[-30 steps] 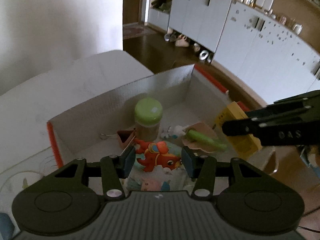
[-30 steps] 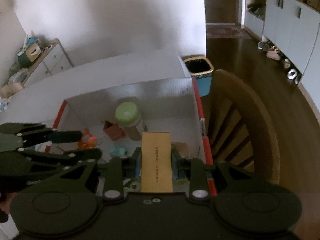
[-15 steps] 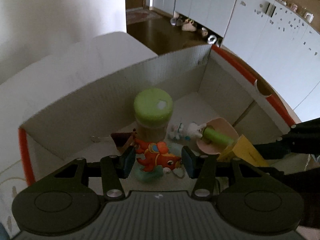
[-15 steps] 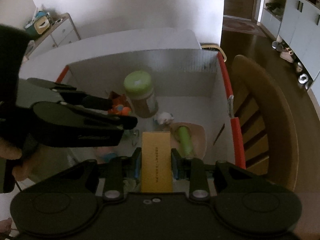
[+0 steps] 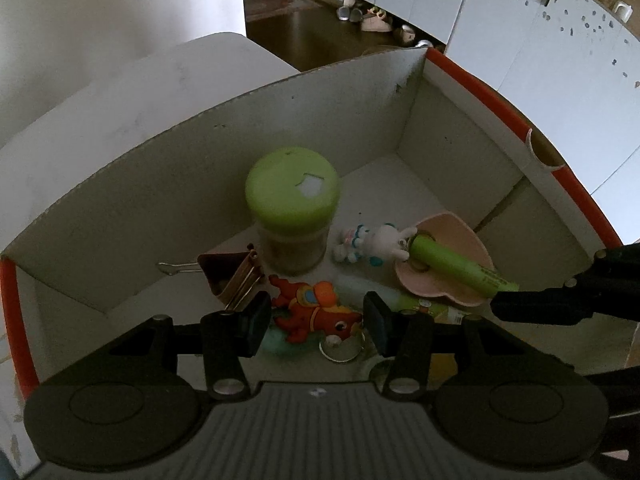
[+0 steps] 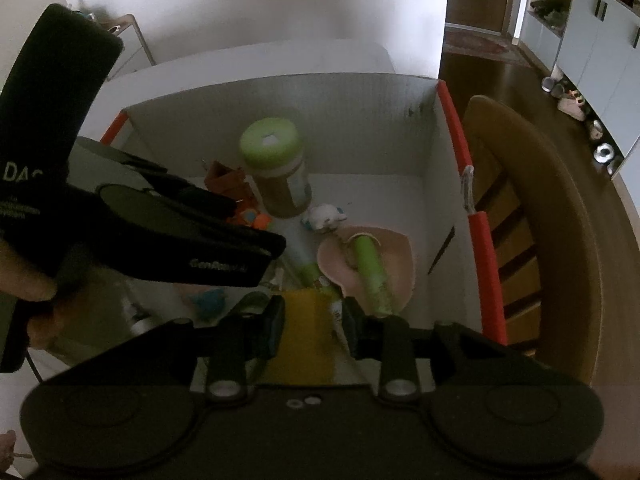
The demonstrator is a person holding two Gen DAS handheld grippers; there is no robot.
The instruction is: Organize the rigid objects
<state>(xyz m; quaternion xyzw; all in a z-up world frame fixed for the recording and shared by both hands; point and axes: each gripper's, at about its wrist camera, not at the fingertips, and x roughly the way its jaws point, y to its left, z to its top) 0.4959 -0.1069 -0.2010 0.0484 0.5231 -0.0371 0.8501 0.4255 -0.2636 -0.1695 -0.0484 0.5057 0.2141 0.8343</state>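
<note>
Inside white box [image 5: 120,216] with orange rim, from left to right: brown binder clip [image 5: 232,276], jar with green lid [image 5: 292,208], white bunny toy [image 5: 376,242], pink dish [image 5: 444,264] carrying green tube [image 5: 456,264]. Left gripper [image 5: 316,316]: jaws gripping orange fish keychain [image 5: 316,310] low over box floor. Right gripper [image 6: 314,324]: jaws apart, yellow box [image 6: 302,340] lies between them; contact with pads not clear.
</note>
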